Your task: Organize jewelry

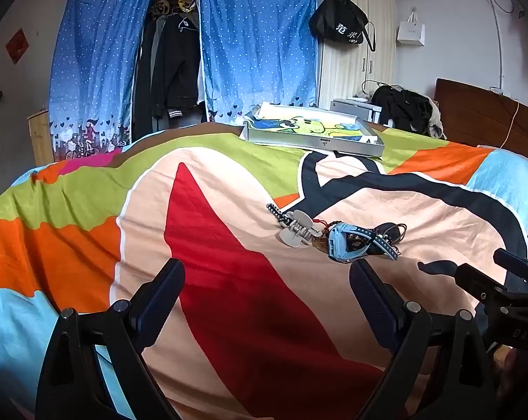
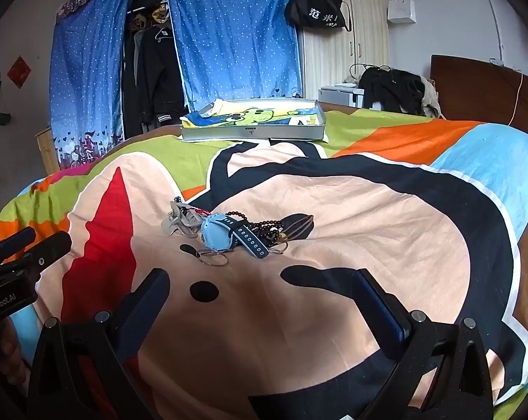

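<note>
Jewelry lay in one small heap on the bedspread, ahead of both your grippers and touching neither. In it you had a light blue watch with its dark blue holed strap trailing toward you, a grey claw hair clip at the heap's left end, a string of dark beads on the right, and thin wire rings on the near side. From your left wrist view the same heap sat ahead and to the right, the clip left of the watch.

Your left gripper had its jaws spread wide with only bedspread between them. Your right gripper was likewise spread and held nothing. Each gripper's body showed at the edge of the other's view, so you held them side by side, near the heap.

Further back on the bed, well apart from the heap, stood a shallow silver tray lined with a cartoon-print cloth. Blue dotted curtains hung behind it.
</note>
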Demonstrator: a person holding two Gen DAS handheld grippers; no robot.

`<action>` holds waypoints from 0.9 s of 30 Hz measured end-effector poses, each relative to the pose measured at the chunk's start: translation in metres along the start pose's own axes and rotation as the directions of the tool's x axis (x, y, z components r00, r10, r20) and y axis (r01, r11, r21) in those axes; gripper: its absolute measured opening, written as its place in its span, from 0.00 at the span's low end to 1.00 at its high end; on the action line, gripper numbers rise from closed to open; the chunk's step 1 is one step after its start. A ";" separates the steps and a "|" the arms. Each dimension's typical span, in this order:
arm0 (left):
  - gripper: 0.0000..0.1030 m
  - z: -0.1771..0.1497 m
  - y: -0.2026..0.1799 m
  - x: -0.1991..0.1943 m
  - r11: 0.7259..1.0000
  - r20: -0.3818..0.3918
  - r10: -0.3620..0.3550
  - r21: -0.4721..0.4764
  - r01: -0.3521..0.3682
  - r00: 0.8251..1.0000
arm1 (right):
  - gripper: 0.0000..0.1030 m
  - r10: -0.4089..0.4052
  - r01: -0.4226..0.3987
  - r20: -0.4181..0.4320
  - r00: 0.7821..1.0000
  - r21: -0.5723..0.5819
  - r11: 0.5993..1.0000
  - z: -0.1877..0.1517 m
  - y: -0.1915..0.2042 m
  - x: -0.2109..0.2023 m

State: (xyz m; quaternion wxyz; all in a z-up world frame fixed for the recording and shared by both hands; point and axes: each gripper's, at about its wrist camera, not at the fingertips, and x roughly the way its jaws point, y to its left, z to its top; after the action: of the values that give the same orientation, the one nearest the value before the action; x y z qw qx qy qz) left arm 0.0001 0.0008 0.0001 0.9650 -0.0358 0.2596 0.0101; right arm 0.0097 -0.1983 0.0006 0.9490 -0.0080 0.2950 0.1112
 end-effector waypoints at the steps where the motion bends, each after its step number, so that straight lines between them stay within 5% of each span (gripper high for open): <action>1: 0.89 0.000 -0.001 0.000 1.000 0.003 0.002 0.006 -0.002 1.000 | 1.00 0.000 0.000 0.000 1.000 0.001 1.000 0.000 0.000 0.000; 27: 0.89 -0.001 -0.004 0.003 1.000 0.008 0.000 0.014 0.000 1.000 | 1.00 0.008 -0.008 -0.007 1.000 0.008 1.000 -0.002 -0.002 0.002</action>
State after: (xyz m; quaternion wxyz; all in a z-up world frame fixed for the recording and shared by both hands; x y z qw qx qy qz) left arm 0.0025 -0.0031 -0.0025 0.9662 -0.0291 0.2561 0.0086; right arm 0.0104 -0.2000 -0.0024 0.9475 -0.0035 0.2988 0.1138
